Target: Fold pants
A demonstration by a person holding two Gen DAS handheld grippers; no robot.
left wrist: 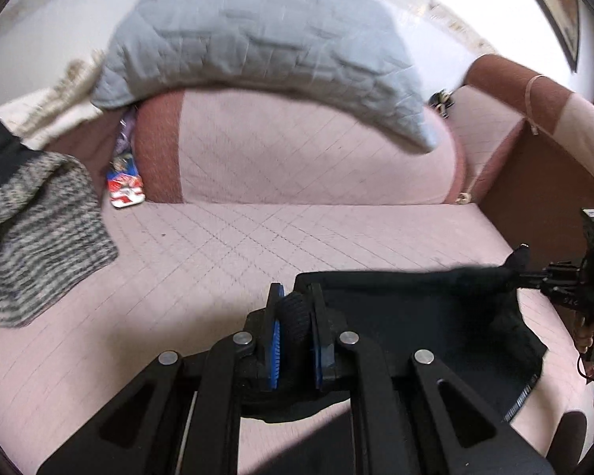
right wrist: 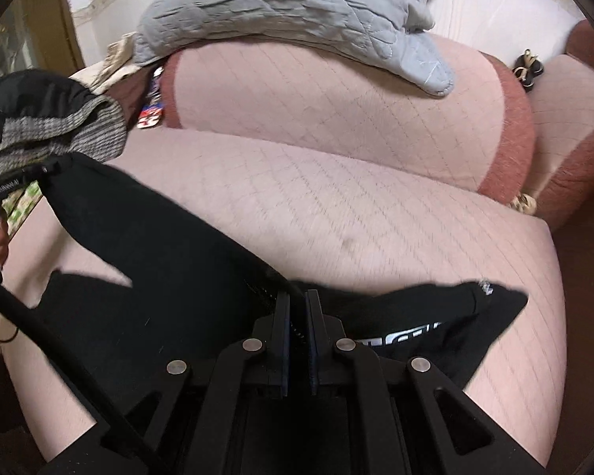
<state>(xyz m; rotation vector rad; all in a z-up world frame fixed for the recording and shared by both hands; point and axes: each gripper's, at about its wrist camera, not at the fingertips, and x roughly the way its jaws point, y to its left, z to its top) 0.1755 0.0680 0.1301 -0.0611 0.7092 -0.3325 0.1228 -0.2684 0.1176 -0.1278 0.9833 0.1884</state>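
Black linkage bars fill the bottom of each wrist view, and ahead of them the left gripper point(left wrist: 295, 316) pinches a bunched roll of the black pants point(left wrist: 415, 316) between its blue pads, while the right gripper point(right wrist: 297, 316) is pressed almost together on a thin edge of the same pants point(right wrist: 146, 277). From the left view the right gripper point(left wrist: 534, 277) also shows at the far right, gripping the other end of the cloth, with a person's hand point(left wrist: 590, 336) on its handle. Between the two grips the pants hang as a dark sheet, lifted over the front of the sofa seat and casting a shadow on it; a strip of white lettering shows on the fabric near the right gripper.

Largest around them is the pink quilted sofa point(left wrist: 257, 245), with its rounded back cushion and reddish-brown trim and arm. Draped over the top of the back cushion is a grey quilted blanket point(left wrist: 257, 31). At the left end of the seat lies a grey-and-black knitted garment point(left wrist: 39, 237), well apart from the pants. Tucked beside the back cushion is a small red, white and blue packet point(left wrist: 124, 190). Smallest, a little dark object point(right wrist: 528, 69) with pale ties sits on the far sofa arm, too blurred to tell
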